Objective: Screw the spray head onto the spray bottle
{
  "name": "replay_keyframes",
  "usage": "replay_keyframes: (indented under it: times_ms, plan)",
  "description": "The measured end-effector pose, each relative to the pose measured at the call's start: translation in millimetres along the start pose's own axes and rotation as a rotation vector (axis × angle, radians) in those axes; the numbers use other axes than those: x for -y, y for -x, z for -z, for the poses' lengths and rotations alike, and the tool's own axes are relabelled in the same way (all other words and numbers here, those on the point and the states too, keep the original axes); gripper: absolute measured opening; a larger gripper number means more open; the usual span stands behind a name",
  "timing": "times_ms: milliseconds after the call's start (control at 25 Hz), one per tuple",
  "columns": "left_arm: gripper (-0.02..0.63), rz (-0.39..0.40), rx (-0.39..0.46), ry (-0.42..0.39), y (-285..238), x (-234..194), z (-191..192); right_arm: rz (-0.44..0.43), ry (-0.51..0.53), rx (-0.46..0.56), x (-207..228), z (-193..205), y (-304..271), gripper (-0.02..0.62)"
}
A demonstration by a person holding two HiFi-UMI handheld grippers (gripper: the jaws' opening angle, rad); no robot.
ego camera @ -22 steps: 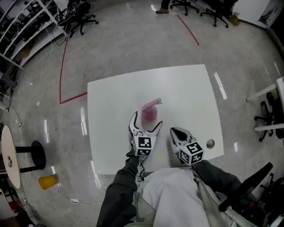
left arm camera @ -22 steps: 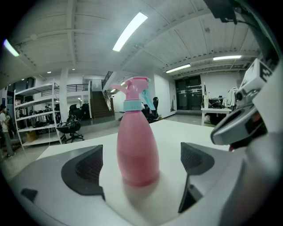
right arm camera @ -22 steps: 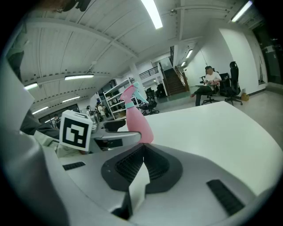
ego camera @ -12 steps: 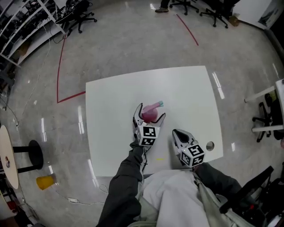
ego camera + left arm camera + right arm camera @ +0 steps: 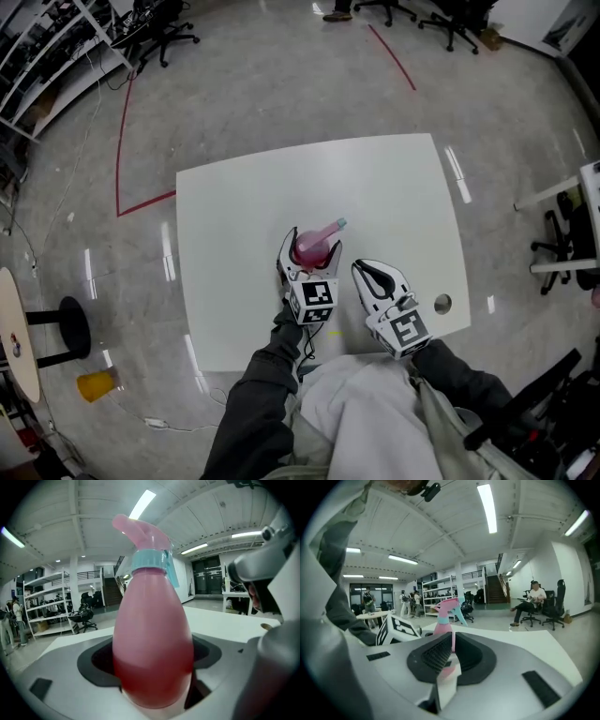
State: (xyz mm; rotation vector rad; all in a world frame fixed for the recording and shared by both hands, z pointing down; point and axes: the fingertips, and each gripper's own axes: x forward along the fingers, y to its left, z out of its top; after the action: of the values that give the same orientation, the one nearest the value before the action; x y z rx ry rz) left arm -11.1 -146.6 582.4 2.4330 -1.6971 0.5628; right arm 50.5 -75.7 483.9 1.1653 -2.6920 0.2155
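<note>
Your left claw [image 5: 310, 246] grips the pink bottle [image 5: 152, 644] by its lower body, one jaw on each side. The bottle is upright over the front middle of the white desk [image 5: 394, 197]. Whether its base touches the desk can't be told. The spray head [image 5: 140, 532] sits on the neck, with a teal collar [image 5: 149, 559] under it. Your right claw [image 5: 368, 271] is closed on nothing, its jaws pressed together. It sits just right of the left claw, near the desk's front edge, apart from the bottle.
</note>
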Motion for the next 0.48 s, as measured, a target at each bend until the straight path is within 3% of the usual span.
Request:
replay_keyframes:
  times_ms: [160, 280, 400, 480]
  plan:
    - [0.438, -0.016, 0.056, -0.05, 40.4, 11.9, -32.9, -0.137, -0.038, 0.119, -16.9, -59.2, 2.5, -0.005]
    - [0.437, -0.007, 0.043, -0.075, 62.6, 16.5, -46.2, -0.275, 0.004, 0.132, -43.1, -84.7, 9.4, -0.003]
    - [0.438, 0.031, 0.025, -0.061, 79.8, 18.9, -49.3, -0.307, 0.104, 0.13, -65.2, -88.7, 11.0, 0.013]
    - [0.437, 0.063, 0.029, -0.027, 89.1, 20.5, -50.0, -0.326, 0.073, 0.134, -75.0, -90.0, 11.6, 0.051]
